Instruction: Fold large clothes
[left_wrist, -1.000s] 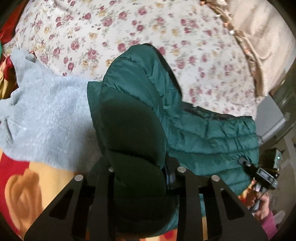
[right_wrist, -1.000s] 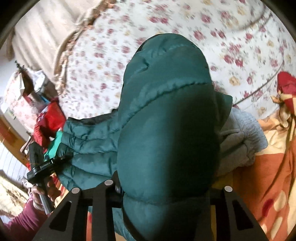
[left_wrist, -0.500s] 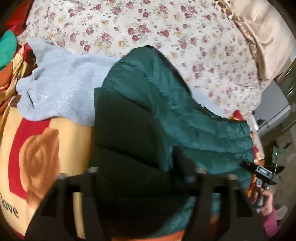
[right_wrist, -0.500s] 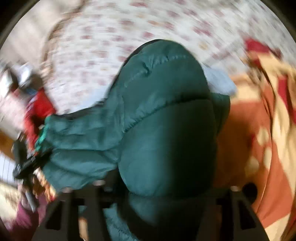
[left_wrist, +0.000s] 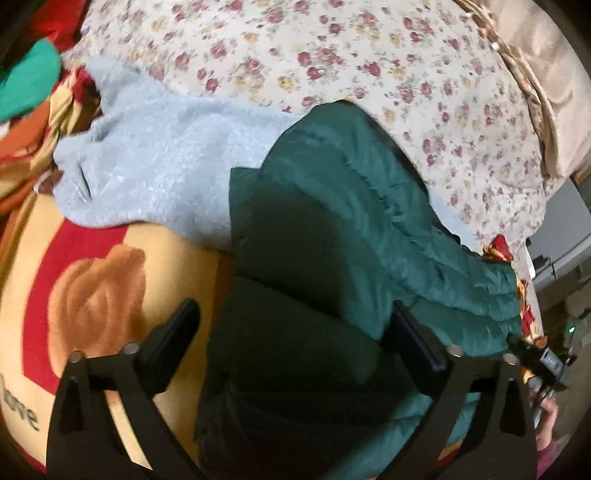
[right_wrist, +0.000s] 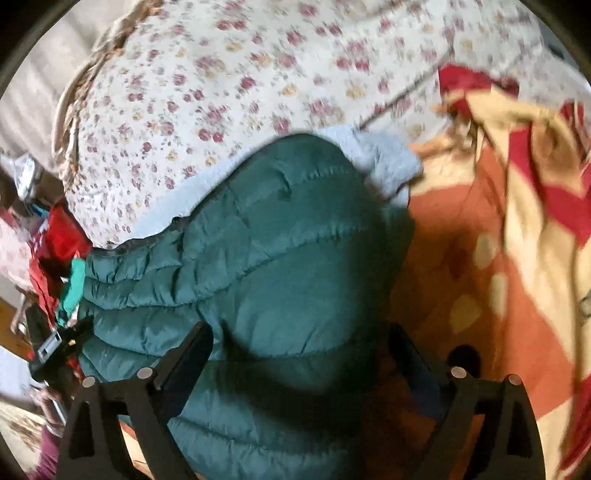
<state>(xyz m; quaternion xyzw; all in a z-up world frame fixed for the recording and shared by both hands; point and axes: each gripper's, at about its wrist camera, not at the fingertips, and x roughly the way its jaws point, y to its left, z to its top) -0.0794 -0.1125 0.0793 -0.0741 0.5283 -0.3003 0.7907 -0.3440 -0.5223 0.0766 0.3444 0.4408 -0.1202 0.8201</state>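
A dark green quilted puffer jacket (left_wrist: 332, 236) lies bunched on the bed, partly over a pale blue fleece garment (left_wrist: 159, 162). My left gripper (left_wrist: 291, 325) is open, its fingers (left_wrist: 177, 332) spread to either side of the jacket's near fold. In the right wrist view the same jacket (right_wrist: 280, 258) fills the middle. My right gripper (right_wrist: 299, 343) is open too, with the jacket lying between its spread fingers (right_wrist: 192, 350). The other gripper shows small at the far edge in each view (left_wrist: 535, 354) (right_wrist: 51, 347).
A floral sheet (left_wrist: 369, 59) covers the far bed. A red, orange and cream blanket (left_wrist: 92, 288) (right_wrist: 498, 258) lies under the clothes. Red and teal items (right_wrist: 62, 266) pile at the bed's side. A beige headboard cushion (left_wrist: 546, 55) is far right.
Both grippers have opened and let go of the jacket, which has dropped onto the blue fleece and blanket. Both views have swung toward the blanket.
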